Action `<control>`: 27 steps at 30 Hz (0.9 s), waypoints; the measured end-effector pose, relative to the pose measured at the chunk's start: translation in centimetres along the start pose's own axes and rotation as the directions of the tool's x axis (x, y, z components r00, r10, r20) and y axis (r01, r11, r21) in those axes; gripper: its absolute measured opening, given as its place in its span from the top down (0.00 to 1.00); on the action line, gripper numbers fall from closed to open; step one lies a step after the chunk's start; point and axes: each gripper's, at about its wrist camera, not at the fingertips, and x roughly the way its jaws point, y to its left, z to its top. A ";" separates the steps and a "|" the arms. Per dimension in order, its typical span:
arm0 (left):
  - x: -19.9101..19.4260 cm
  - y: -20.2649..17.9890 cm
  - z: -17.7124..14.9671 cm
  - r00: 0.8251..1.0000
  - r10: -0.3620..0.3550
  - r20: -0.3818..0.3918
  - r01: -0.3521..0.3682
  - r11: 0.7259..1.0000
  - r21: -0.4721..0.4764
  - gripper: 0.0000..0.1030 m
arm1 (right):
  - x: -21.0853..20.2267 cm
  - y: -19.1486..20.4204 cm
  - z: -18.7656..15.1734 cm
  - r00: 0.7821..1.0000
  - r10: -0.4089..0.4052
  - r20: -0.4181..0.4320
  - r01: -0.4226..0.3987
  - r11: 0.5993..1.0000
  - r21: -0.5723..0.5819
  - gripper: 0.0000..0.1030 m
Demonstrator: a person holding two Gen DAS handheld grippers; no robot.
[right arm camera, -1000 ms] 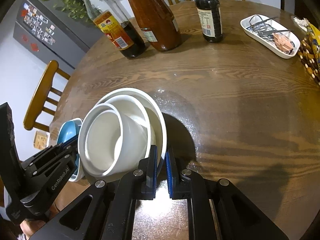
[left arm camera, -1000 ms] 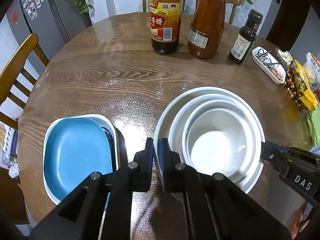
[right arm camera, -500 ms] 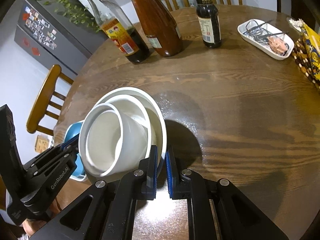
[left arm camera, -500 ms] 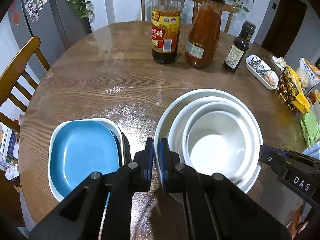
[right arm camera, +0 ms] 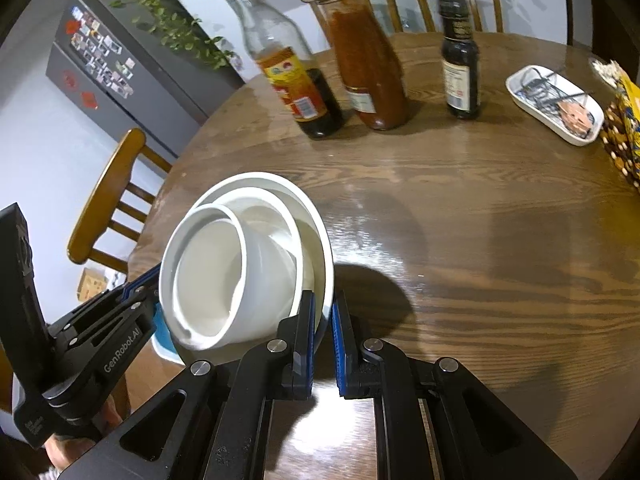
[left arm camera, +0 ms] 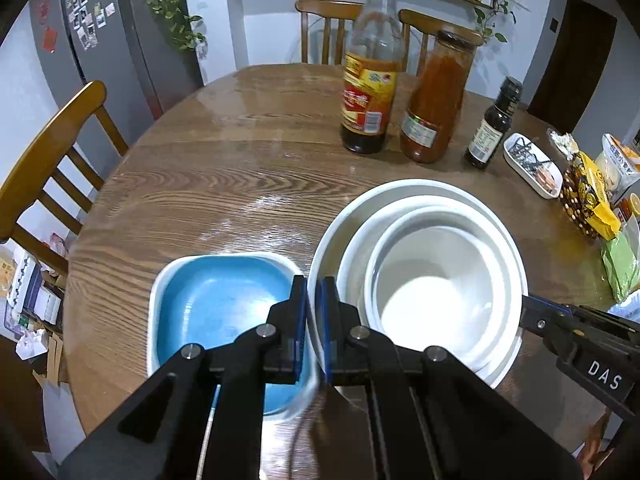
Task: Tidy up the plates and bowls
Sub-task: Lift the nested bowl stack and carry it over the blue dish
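A stack of white bowls (left arm camera: 432,296), two small ones nested in a wide outer bowl (left arm camera: 400,190), hangs tilted above the wooden table, throwing a shadow on it. My left gripper (left arm camera: 312,286) is shut on the outer bowl's left rim. My right gripper (right arm camera: 324,302) is shut on the opposite rim of the stack (right arm camera: 224,272). Each gripper shows in the other's view: the right gripper (left arm camera: 526,314) and the left gripper (right arm camera: 154,278). A blue plate (left arm camera: 216,304) lies in a white square dish (left arm camera: 158,280) on the table, partly under my left fingers.
At the far side stand a vinegar bottle (left arm camera: 370,92), a red sauce jar (left arm camera: 436,104) and a small dark bottle (left arm camera: 494,128). A white oval dish (left arm camera: 530,164) and snack packets (left arm camera: 588,200) lie at the right. Wooden chairs (left arm camera: 52,160) ring the table (left arm camera: 224,168).
Both grippers have risen with the bowl stack and shifted left, toward the blue plate, which now lies partly beneath my left fingers. Both grips are unchanged.
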 end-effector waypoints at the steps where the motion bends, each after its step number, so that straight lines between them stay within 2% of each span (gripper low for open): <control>1: -0.2 0.4 0.0 1.000 0.005 0.005 -0.005 1.000 -0.003 0.97 | 0.1 0.5 0.0 1.000 0.006 0.001 -0.006 1.000 -0.004 0.88; 8: -1.5 4.1 -0.3 0.997 0.068 0.034 -0.067 0.997 -0.035 0.97 | 1.4 4.5 0.2 0.999 0.045 0.002 -0.045 0.997 -0.055 0.88; 14: -1.8 7.7 -1.0 0.991 0.129 0.018 -0.128 0.989 -0.071 0.97 | 3.4 7.6 0.1 0.995 0.091 -0.036 -0.094 0.991 -0.091 0.88; 20: -0.4 10.7 -1.8 0.986 0.161 -0.054 -0.165 0.981 -0.101 0.97 | 6.4 10.2 -0.5 0.990 0.106 -0.097 -0.117 0.987 -0.114 0.88; 24: 1.6 11.9 -2.2 0.979 0.156 -0.128 -0.170 0.980 -0.105 0.97 | 8.6 10.3 -1.1 0.981 0.109 -0.159 -0.123 0.989 -0.076 0.88; 27: 2.2 11.9 -1.9 0.978 0.162 -0.135 -0.173 0.982 -0.077 0.96 | 9.0 9.9 -1.1 0.978 0.119 -0.170 -0.129 0.991 -0.047 0.88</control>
